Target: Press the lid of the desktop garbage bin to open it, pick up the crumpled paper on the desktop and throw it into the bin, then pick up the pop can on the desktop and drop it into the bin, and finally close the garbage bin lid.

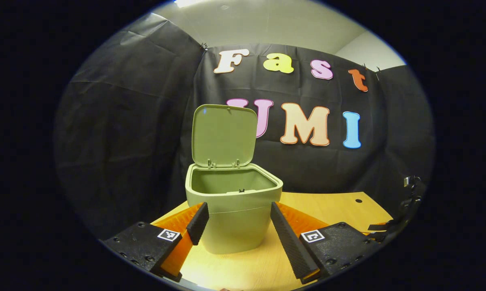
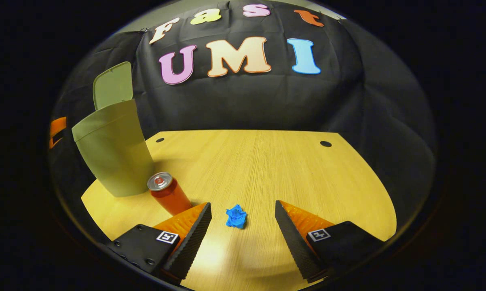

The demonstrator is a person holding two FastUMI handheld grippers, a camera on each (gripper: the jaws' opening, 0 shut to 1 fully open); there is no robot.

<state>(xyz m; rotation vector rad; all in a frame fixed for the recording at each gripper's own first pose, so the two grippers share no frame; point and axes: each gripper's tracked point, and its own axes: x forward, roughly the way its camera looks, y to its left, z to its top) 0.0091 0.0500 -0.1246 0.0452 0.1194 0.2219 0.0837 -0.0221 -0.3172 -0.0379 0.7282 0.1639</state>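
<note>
The garbage bin (image 1: 234, 208) stands with its lid (image 1: 223, 135) up. Beside the bin stands the pop can (image 2: 169, 193); the crumpled paper (image 2: 236, 216), farther from the bin, lies between the spread fingers of the right gripper (image 2: 243, 216). Lower squarely over the paper, then squeeze gently. The left gripper (image 1: 239, 218) also gapes empty, facing the bin.

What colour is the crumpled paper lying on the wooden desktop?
Bright blue crumpled paper, clearest in the right gripper view.

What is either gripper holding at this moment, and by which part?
Nothing. The left gripper is open before the garbage bin; the right gripper is open, the blue crumpled paper lying untouched between its fingers.
</note>
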